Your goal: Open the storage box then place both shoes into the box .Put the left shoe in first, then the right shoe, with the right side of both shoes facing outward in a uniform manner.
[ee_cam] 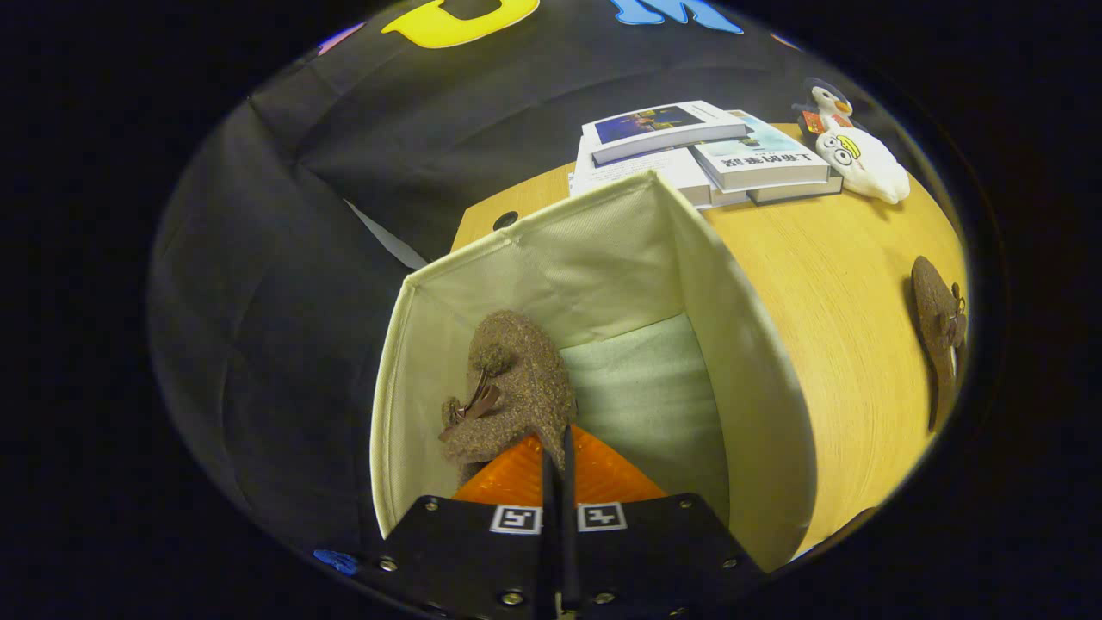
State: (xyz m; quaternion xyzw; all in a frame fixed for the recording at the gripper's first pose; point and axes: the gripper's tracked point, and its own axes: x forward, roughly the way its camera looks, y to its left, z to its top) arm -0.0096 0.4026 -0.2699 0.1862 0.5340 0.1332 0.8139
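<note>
The box stands open with one shoe inside at the fingers' tips, seemingly pinched by the clenched gripper; the other shoe waits on the table.

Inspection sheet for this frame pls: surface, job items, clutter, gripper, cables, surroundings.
Surface: wooden table, with a round hole near its far corner.
Job's things: open fabric storage box on the table; one brown fuzzy shoe inside it, against the box's left wall; second brown shoe lying on the table to the right of the box.
Clutter: stack of books beyond the box; plush penguin toy beside the books.
Gripper: gripper above the box opening, orange fingers closed together with only a thin slit between them, tips just short of the shoe inside, holding nothing.
Cables: nothing seen.
Surroundings: black cloth booth wall behind and left of the table.
</note>
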